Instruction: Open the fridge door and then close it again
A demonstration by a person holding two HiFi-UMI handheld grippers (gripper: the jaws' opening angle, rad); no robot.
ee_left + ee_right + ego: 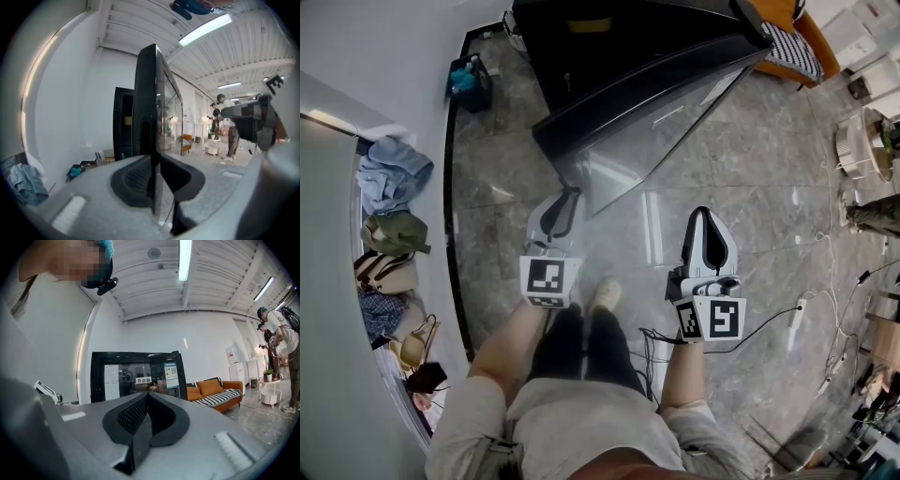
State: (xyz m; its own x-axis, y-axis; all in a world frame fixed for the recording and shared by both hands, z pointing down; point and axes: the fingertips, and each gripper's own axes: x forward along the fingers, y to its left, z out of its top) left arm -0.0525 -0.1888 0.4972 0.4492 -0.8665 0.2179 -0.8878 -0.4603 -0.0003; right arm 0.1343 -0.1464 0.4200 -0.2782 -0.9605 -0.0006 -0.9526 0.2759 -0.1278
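Fridge door [649,127] is swung wide open, standing well out from the black fridge [609,37] over the grey tiled floor [750,225]. Left gripper [570,194] has it: jaws clamped on the door's free edge, the glass panel running straight up between the pads. Right gripper [703,212] hangs beside it, clear of the door, jaws pressed together on nothing, aimed toward the fridge with an orange sofa [213,391] off to its right.

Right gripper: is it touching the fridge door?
Apart. In the head view, bare floor lies between the right gripper and the door.
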